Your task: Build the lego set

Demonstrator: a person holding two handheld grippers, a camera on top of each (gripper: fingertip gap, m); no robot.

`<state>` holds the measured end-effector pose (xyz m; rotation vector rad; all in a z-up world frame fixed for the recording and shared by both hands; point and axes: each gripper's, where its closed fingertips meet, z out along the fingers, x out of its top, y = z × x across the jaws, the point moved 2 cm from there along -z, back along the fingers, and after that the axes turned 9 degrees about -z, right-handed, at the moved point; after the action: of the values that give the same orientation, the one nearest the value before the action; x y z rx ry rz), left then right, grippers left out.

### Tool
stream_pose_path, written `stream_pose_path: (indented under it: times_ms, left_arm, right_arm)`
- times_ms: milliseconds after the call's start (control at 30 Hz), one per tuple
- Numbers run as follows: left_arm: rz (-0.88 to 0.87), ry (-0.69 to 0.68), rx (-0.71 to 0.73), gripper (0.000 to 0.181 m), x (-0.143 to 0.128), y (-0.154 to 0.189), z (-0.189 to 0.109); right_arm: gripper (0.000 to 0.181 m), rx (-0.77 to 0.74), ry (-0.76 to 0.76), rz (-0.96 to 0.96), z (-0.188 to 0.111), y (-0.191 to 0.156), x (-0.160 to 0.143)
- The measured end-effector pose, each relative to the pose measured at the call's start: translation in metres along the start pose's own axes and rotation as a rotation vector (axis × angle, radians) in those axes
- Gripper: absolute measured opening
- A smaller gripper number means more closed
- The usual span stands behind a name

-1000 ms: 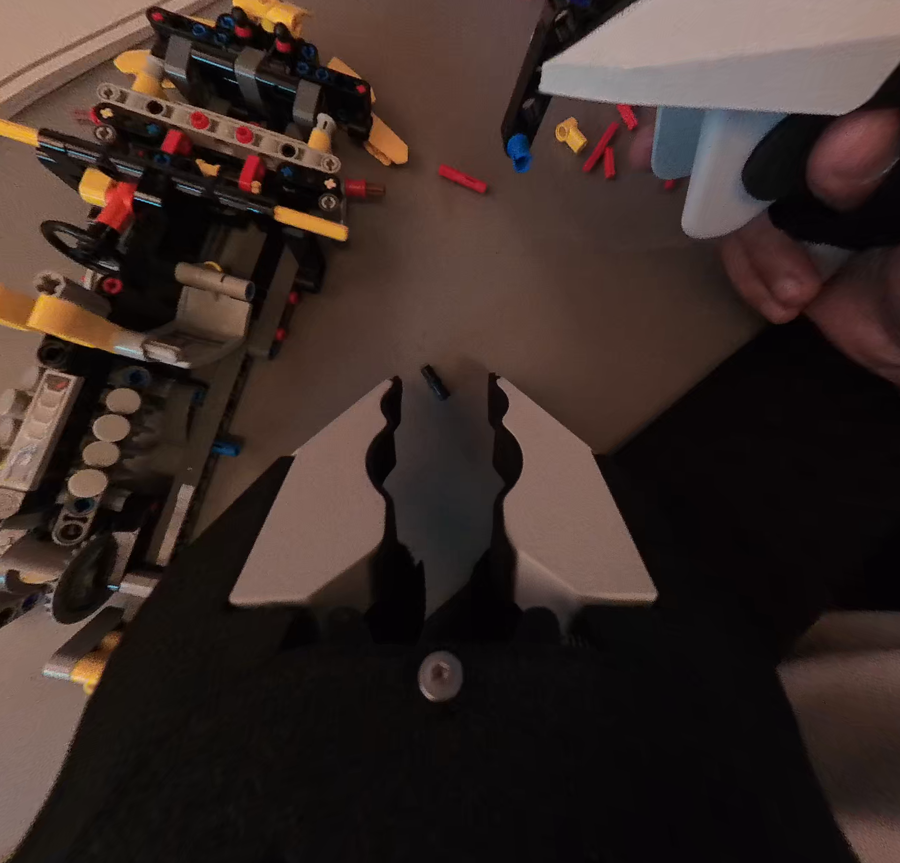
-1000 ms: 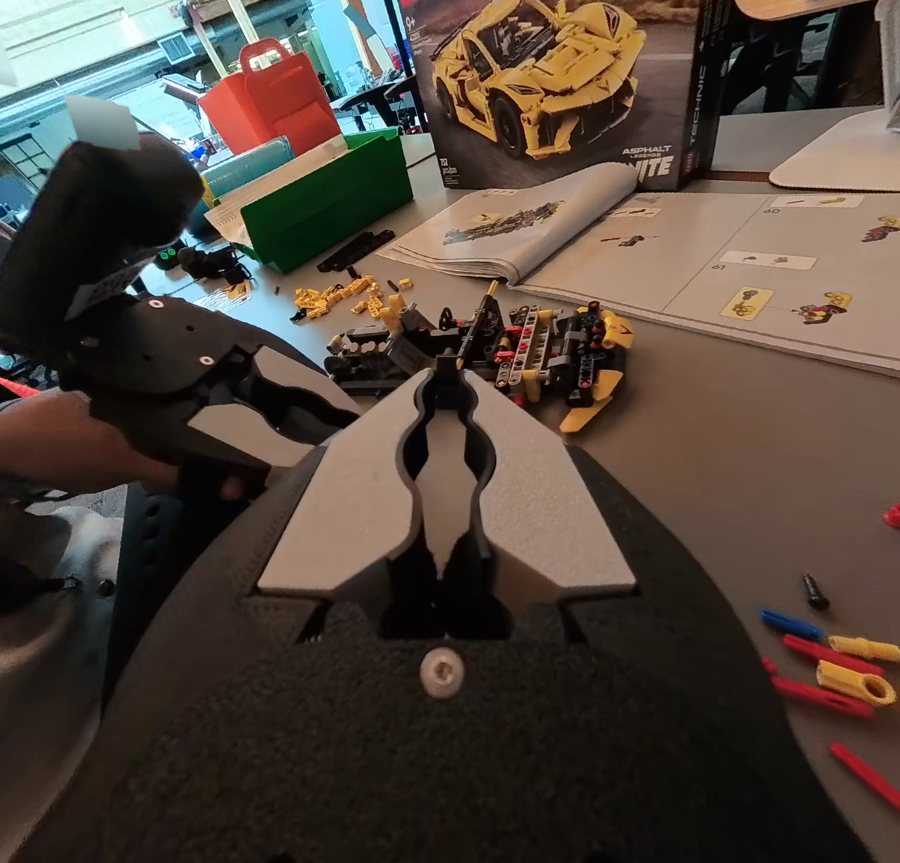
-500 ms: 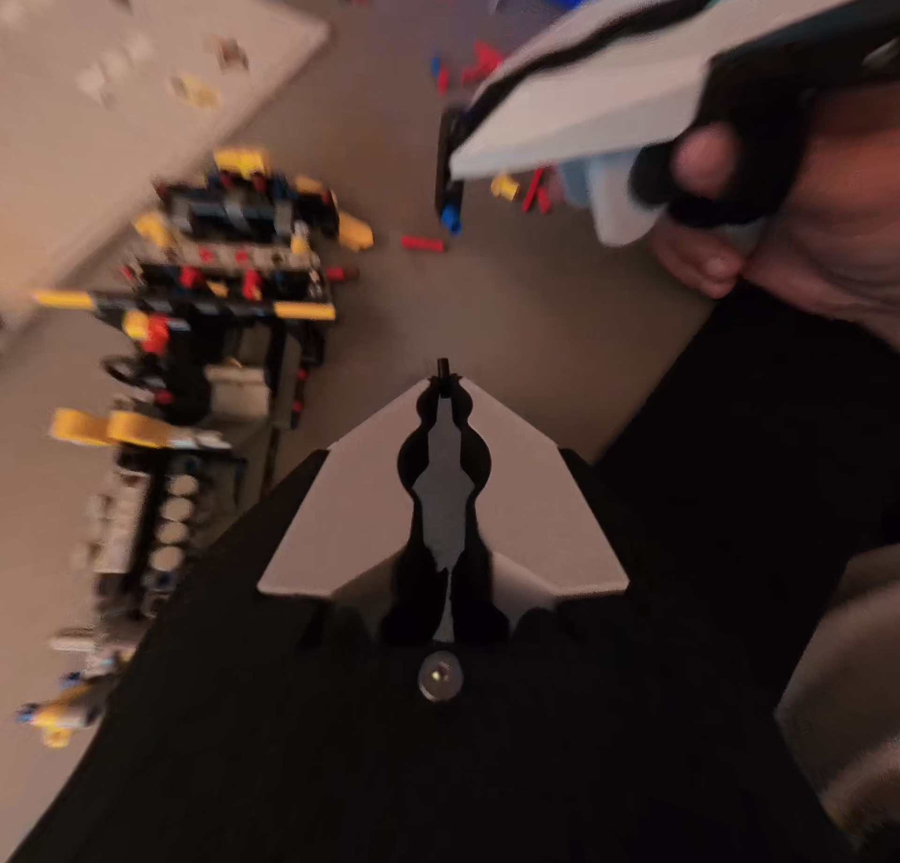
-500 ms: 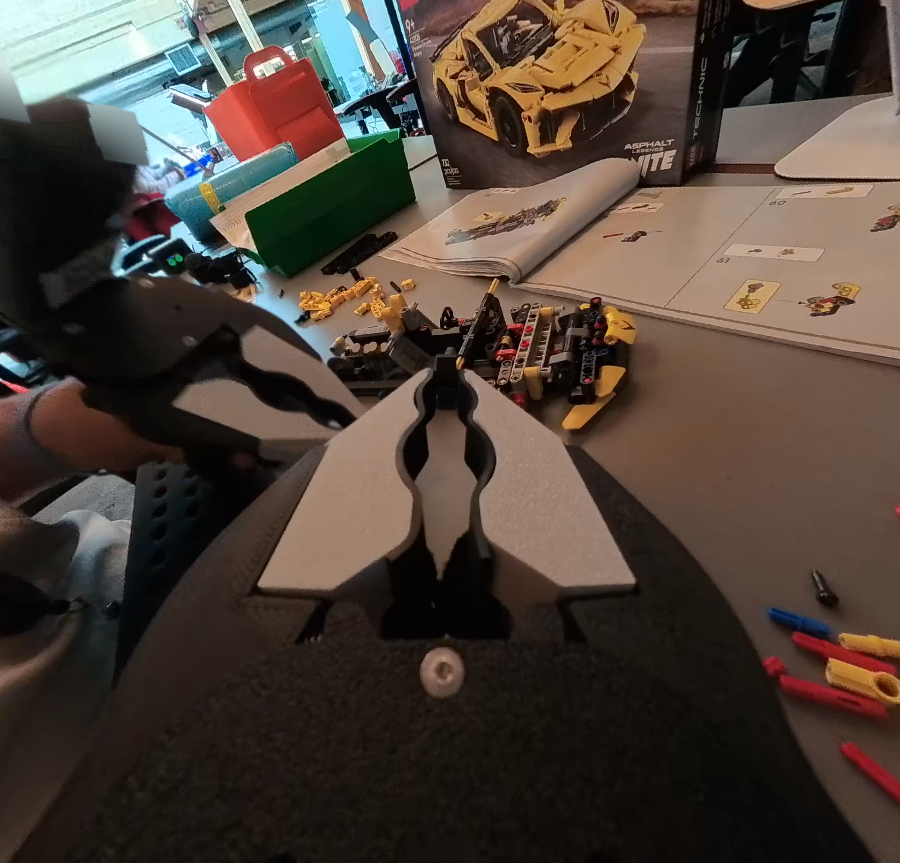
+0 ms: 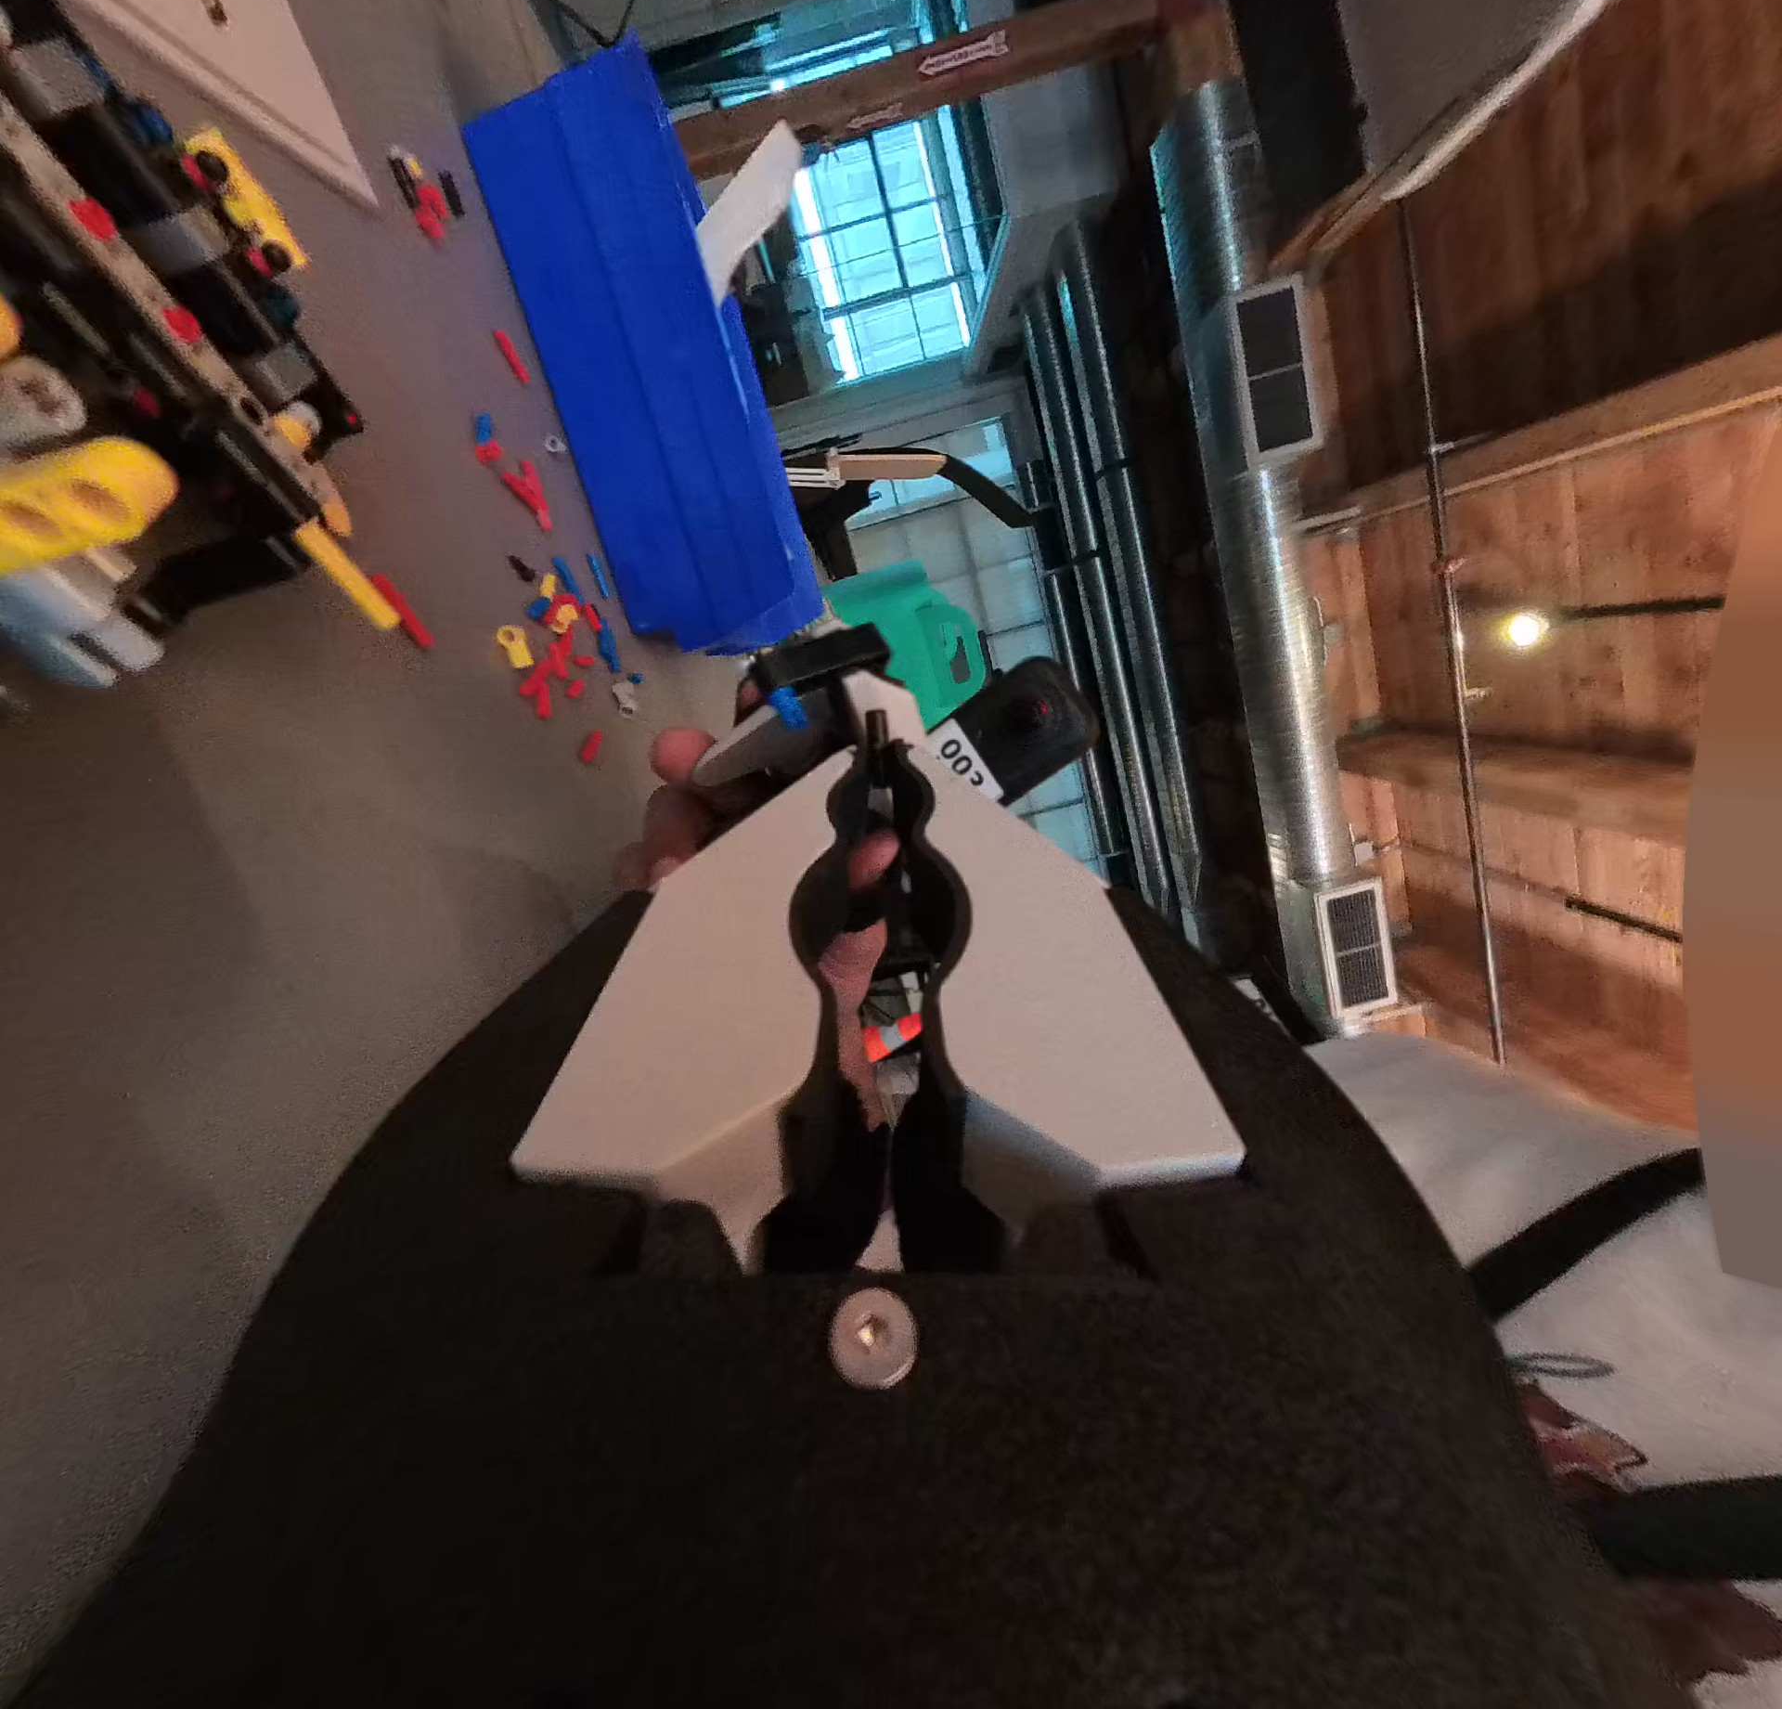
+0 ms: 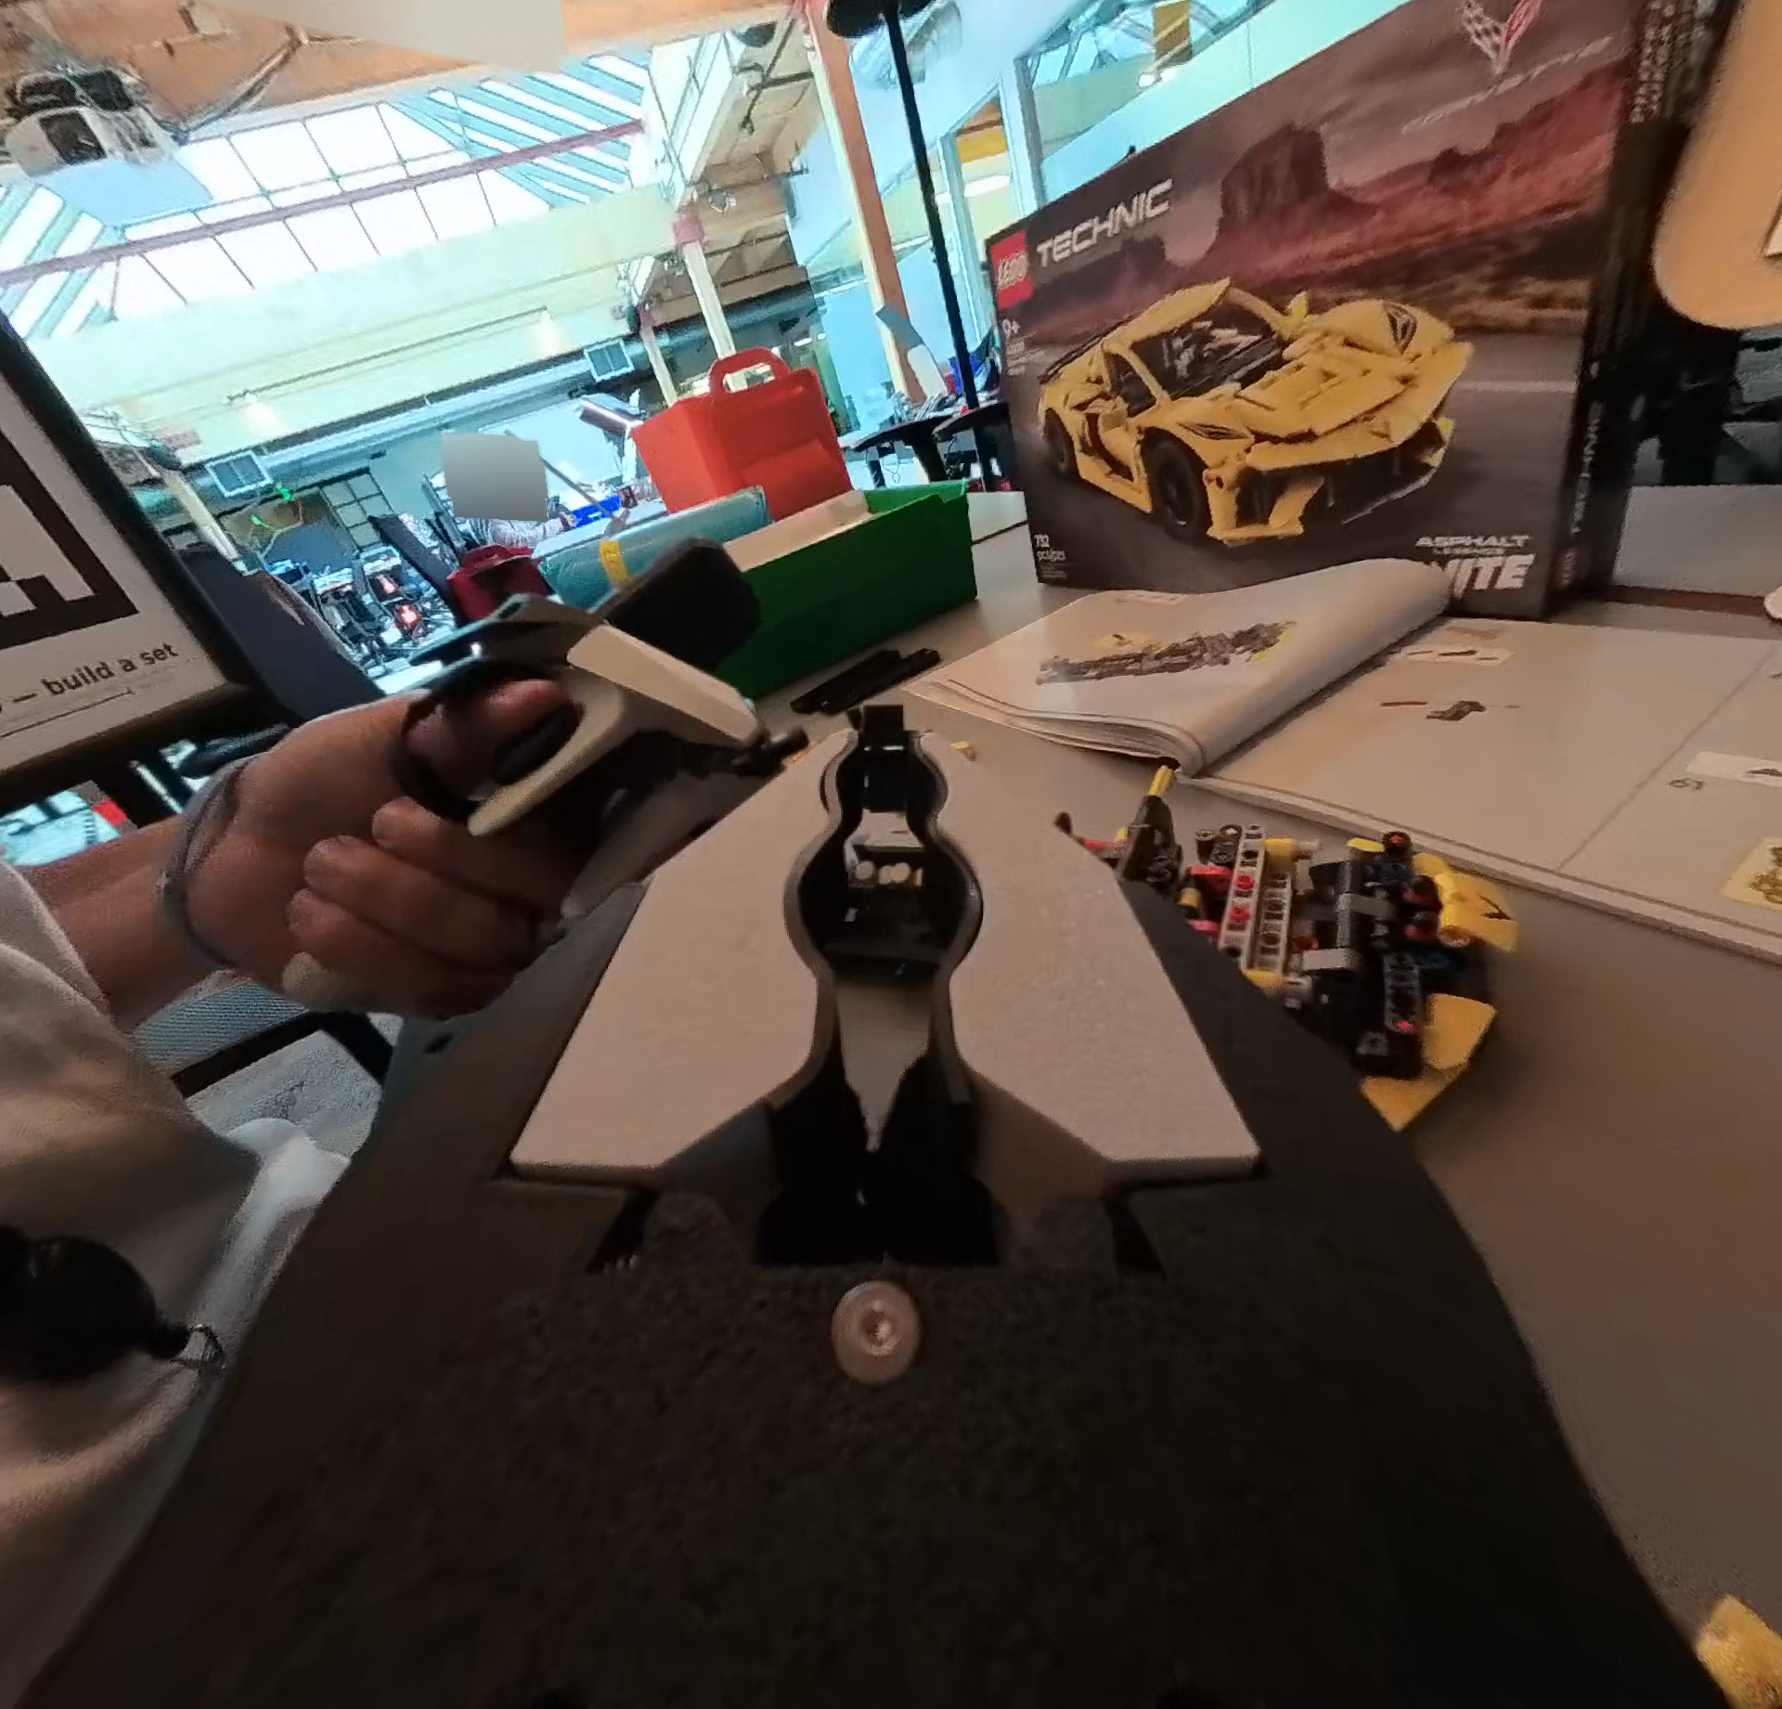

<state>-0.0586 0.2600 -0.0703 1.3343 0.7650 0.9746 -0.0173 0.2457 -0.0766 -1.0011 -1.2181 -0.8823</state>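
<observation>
Up close, the left gripper [image 5: 876, 754] has its fingers pinched together on a small black pin [image 5: 876, 733], lifted off the table. Facing it, the right gripper [image 6: 879, 746] is clamped on a black beam [image 6: 882, 732] that carries a blue pin [image 5: 786, 706]. Pin tip and beam are near each other. Beyond, on the grey table [image 6: 1591, 1180], sits the partly built yellow-and-black car chassis [image 6: 1331, 930], with loose red, blue and yellow pins [image 5: 559, 631] beside a blue bin [image 5: 627, 361]. Farther off lie the open instruction booklet [image 6: 1254, 689] and the set's box [image 6: 1302, 361].

Half-built yellow-black lego car [image 6: 1340, 930] on grey table [image 6: 1591, 1132]
</observation>
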Motion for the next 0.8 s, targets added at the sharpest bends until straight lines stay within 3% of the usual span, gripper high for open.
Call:
stream_pose_path:
  times_ms: [200, 533, 667, 800]
  left_arm:
    - [-0.097, 0.027, 0.004, 0.004, 0.001, -0.005, -0.005]
    - [-0.097, -0.017, 0.079, 0.004, -0.007, -0.009, -0.008]
    - [0.193, -0.064, 0.285, 0.004, -0.01, -0.017, -0.011]
    - [0.66, -0.11, 0.524, 0.004, -0.012, -0.019, -0.01]
  right_arm:
    - [0.007, 0.039, 0.014, -0.021, 0.002, -0.009, 0.001]
    - [0.007, 0.071, -0.003, -0.183, -0.001, -0.02, 0.001]
    - [0.007, 0.063, -0.085, -0.268, 0.002, -0.023, -0.009]
    - [0.007, 0.023, -0.132, -0.277, 0.005, -0.02, -0.014]
